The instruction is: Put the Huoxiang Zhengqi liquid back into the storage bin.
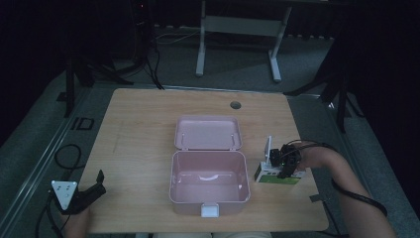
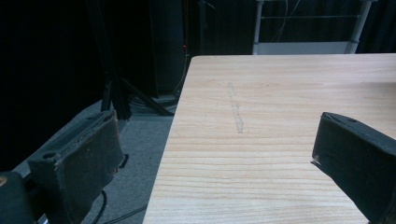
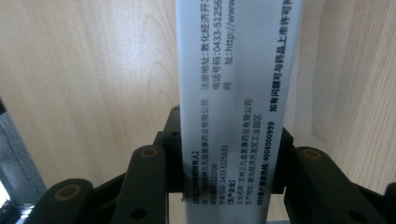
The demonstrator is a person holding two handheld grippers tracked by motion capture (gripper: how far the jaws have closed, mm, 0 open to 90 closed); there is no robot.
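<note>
Right tongs (image 1: 284, 171) pinch the medicine box (image 3: 236, 116) near the surface's right edge; lift it level toward the pink lunchbox (image 1: 209, 198). Left tongs (image 1: 94, 184) rest spread.

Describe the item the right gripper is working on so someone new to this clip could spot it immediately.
Start at the open pink lunch box in the middle of the wooden table. Just to its right, near the table's edge, lies a small white-and-green carton with the right gripper closed on it. It is the one loose item beside the box, its white side printed with black Chinese text.
</note>
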